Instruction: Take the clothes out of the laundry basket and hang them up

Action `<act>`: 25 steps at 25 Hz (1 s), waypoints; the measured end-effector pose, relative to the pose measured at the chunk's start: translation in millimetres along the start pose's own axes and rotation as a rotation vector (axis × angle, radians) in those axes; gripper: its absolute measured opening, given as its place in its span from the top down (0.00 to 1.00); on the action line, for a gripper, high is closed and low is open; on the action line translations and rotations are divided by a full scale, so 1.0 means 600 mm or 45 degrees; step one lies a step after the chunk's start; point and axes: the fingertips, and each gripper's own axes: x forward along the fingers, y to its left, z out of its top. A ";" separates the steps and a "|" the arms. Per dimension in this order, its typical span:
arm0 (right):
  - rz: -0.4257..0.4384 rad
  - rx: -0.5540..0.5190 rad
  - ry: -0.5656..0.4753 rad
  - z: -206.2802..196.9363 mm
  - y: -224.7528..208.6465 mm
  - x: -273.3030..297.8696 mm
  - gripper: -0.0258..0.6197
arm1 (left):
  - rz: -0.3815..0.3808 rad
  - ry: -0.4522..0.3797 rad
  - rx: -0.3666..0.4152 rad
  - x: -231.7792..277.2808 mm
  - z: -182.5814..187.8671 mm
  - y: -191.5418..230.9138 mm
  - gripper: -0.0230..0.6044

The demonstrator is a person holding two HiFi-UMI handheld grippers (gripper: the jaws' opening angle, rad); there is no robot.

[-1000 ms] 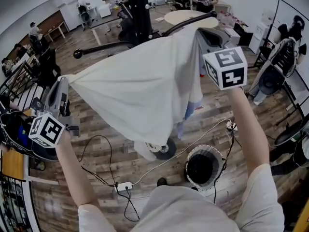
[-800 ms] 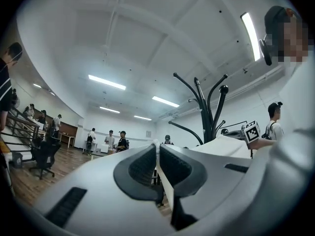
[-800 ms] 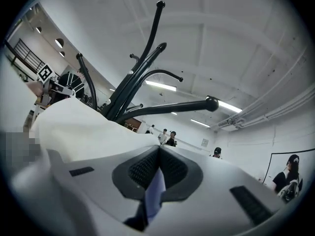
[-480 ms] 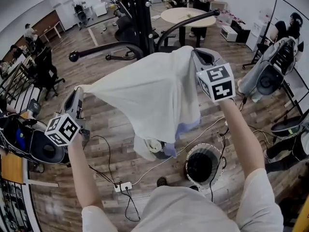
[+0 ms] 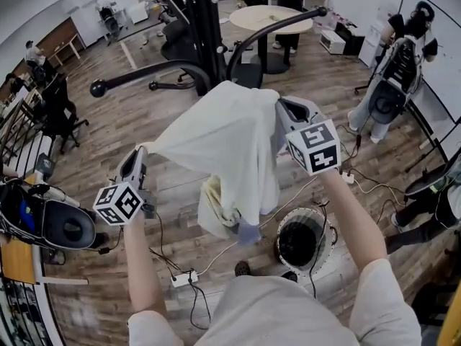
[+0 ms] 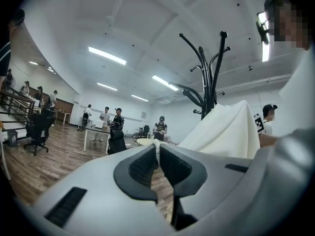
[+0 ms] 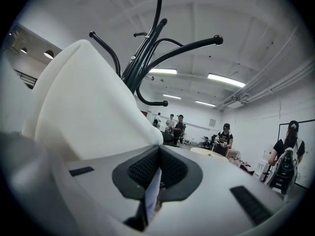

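Before the coat rack (image 5: 205,27), the left hand-held gripper (image 5: 140,152) and right hand-held gripper (image 5: 282,108) each pinch the white garment (image 5: 230,135) by an edge, spreading it open, probably for hooking.

Wood-plank floor (image 5: 144,128), brown. White walls, white ceiling with strip lights (image 6: 107,56). Round table (image 5: 270,18) at far end, long desk (image 6: 98,130) near it. Black office chair (image 6: 37,129) at left. Power strip (image 5: 182,278) and cables on floor. Possibly whiteboard (image 5: 443,63) at right.
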 end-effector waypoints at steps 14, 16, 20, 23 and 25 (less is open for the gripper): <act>0.024 0.115 -0.020 -0.041 0.066 -0.031 0.95 | -0.205 0.150 -0.057 0.057 -0.142 -0.077 0.91; 0.012 0.128 0.011 -0.057 0.079 -0.030 0.95 | -0.233 0.169 -0.067 0.060 -0.158 -0.078 0.91; 0.054 0.268 -0.035 -0.055 0.082 -0.061 0.95 | -0.289 0.178 -0.073 0.066 -0.171 -0.116 0.91; 0.016 0.212 -0.049 -0.039 0.071 -0.079 0.94 | -0.314 0.183 -0.090 0.076 -0.173 -0.143 0.91; -0.012 0.195 -0.042 -0.037 0.070 -0.084 0.93 | -0.338 0.178 -0.102 0.077 -0.173 -0.151 0.91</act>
